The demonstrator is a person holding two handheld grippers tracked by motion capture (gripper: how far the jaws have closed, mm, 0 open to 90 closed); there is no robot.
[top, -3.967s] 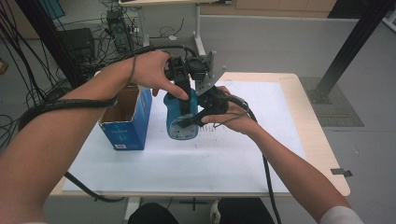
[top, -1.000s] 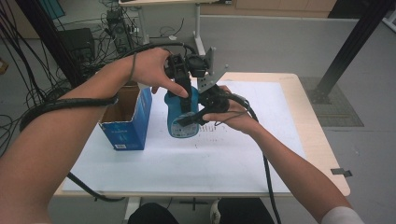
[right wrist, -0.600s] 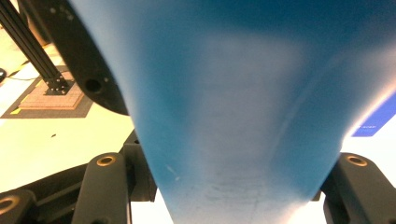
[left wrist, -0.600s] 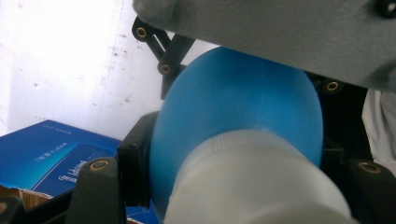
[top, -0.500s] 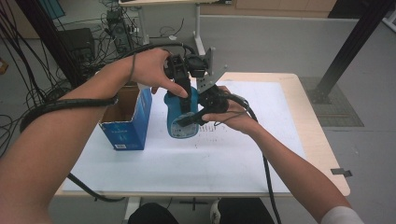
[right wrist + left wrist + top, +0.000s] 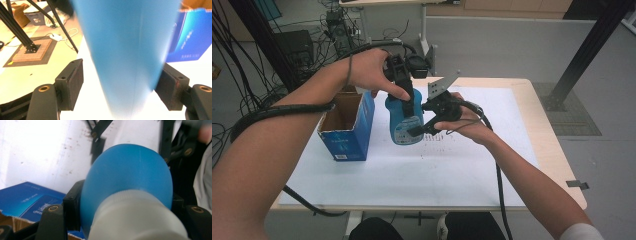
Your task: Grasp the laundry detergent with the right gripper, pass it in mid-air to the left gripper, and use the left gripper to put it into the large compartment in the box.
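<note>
Left tool (image 6: 404, 92) is clamped on the blue bottle's (image 6: 404, 120) neck above the worktop (image 6: 472, 175); right tool (image 6: 419, 131) has just been opening, pads off the bottle between them.

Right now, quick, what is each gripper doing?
Left gripper: shut on the blue bottle, at its neck.
Right gripper: open; its jaws have just been opening, with the bottle's body between them.

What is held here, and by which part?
The left gripper clamps the blue bottle at its neck, just below the white cap. The right gripper straddles the bottle's body, its jaws just opened, one pad clear.
</note>
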